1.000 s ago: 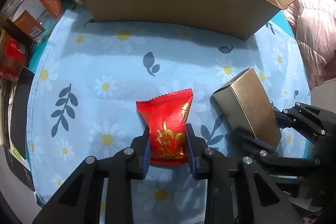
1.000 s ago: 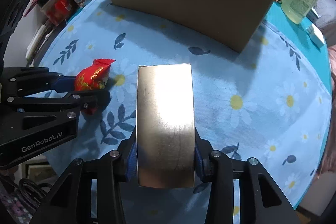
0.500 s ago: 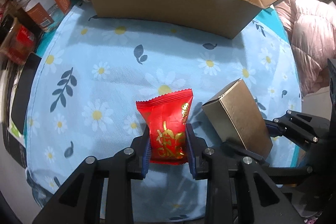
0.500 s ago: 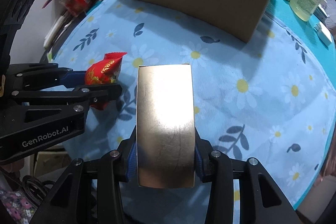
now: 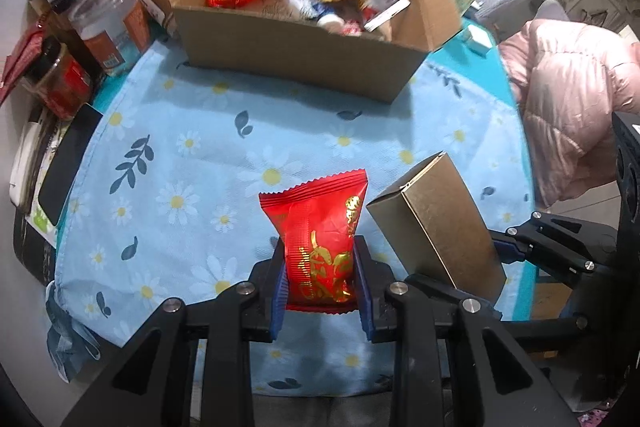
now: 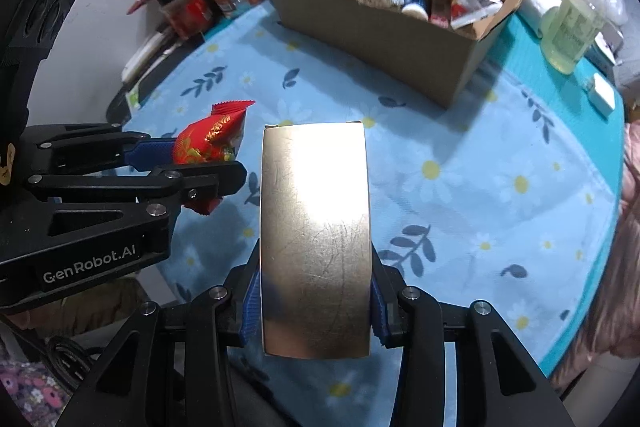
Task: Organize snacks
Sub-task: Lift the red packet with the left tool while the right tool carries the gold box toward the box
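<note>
Okay, left wrist view first: we see the left gripper (image 5: 320, 283) with its jaws pinching the red snack packet (image 5: 320, 239) by its lower half, gold print on the front, characters too small for us to read. Compared with a second ago the packet is clear of the floral tablecloth (image 5: 192, 163) and the whole table looks further away, so we read this as both hands having lifted. The cardboard box (image 5: 304, 55) now shows its inside: red wrappers, a waffle-like snack in clear film and other packets. That suggests the carry toward the box is under way and the drop is not yet done. To the right, the right gripper (image 5: 496, 259) holds the gold carton (image 5: 436, 227), tilted, just beside the packet but apart from it. Jars and tubs crowd the left edge; their labels are not legible to us.

Right wrist view next: the right gripper's jaws are clamped on the gold carton's two long sides, its plain shiny face toward the camera, no print visible. It too sits higher above the cloth than a second ago. The left gripper at the left reads "GenRobot.AI" on its body and pinches the red packet. The box lies ahead, open, well apart from both items.
</note>
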A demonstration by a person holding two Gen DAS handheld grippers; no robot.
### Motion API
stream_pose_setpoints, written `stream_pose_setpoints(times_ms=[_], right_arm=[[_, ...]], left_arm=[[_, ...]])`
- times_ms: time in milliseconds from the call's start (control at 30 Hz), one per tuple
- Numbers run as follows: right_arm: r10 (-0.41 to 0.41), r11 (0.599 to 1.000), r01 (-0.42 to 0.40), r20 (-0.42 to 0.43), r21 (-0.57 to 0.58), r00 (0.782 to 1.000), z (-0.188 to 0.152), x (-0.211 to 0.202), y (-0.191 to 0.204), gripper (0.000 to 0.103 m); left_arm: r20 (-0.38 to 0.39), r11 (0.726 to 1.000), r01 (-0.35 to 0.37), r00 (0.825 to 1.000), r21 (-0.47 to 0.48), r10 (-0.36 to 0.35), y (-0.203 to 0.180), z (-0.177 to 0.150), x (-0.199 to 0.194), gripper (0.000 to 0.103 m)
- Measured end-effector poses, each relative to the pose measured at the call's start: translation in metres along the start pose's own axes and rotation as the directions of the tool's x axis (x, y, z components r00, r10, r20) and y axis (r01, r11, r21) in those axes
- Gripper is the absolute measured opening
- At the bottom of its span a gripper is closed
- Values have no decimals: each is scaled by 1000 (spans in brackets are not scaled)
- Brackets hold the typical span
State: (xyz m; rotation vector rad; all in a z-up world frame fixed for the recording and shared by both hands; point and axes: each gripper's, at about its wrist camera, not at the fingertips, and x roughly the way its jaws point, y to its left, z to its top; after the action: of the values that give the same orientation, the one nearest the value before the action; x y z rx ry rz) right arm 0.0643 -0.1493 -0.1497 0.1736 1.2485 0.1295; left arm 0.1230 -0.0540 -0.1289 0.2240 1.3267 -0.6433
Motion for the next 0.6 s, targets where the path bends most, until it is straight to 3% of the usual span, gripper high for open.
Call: stream_pose_setpoints(times_ms=[300, 600], right_arm=[[19, 1000, -18, 58, -20, 998, 4, -41, -5, 43], [6, 999, 0, 123, -51, 992, 29, -73, -8, 43]], left_arm=[[95, 1000, 1, 995, 6, -1, -21, 10, -35, 28], [178, 1000, 10, 984, 17, -13, -30, 38, -64, 28]])
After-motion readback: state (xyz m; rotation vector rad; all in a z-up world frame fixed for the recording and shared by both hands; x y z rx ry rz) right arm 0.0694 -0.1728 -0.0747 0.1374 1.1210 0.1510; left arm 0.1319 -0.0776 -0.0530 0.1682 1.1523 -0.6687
